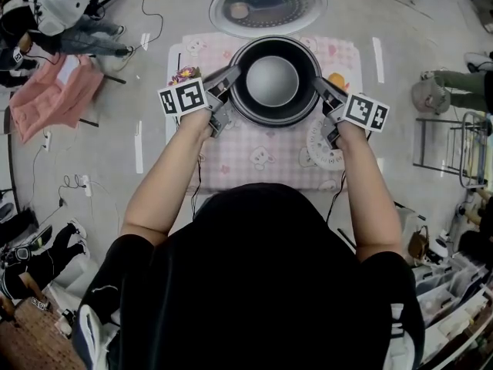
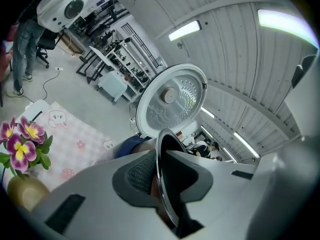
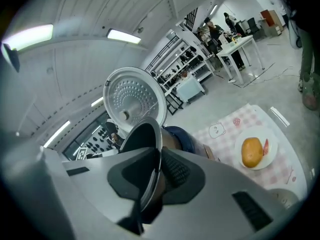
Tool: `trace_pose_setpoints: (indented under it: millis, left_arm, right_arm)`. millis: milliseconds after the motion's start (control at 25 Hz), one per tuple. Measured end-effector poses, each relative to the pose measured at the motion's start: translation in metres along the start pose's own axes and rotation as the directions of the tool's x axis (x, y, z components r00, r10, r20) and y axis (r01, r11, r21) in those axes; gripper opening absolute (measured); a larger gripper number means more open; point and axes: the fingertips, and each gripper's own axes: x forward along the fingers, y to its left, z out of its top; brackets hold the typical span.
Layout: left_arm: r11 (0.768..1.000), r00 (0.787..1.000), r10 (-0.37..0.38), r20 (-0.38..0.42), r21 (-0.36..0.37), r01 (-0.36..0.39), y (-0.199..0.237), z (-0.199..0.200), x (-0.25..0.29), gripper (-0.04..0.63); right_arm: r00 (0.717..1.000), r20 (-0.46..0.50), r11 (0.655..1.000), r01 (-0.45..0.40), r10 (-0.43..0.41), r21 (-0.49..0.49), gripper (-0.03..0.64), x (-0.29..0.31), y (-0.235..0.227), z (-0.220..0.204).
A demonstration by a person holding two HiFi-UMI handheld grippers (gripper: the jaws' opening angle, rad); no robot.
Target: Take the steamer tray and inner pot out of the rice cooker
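Glossy metal inner pot [image 1: 272, 81] (dark-coated)

— Clearance around the inner pot [image 1: 271, 81]?
— Behind it: raised lid [image 1: 267, 5], obstructed. Left: flowers [image 1: 185, 74] close by. Right: plate [image 3: 267, 160] with food. Toward the person, right side: white round tray [image 1: 314, 149]. Left side: bare tablecloth [image 1: 246, 153], passable. Above: open.

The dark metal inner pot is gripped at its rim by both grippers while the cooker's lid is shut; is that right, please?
Not quite: the round silver lid stands open, as the head view shows. The left gripper and right gripper do grip the dark metal inner pot at its rim.
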Motion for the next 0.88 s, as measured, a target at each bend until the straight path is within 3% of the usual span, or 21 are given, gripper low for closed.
trace_pose_setpoints:
  millis: [880]
  left_arm:
    - [0.985, 0.978, -0.145, 0.151, 0.114, 0.129, -0.089, 0.048, -0.071, 0.041]
  right_arm:
    - [0.979, 0.178, 0.990, -0.082, 0.102, -0.116, 0.041, -0.060, 0.100, 0.029]
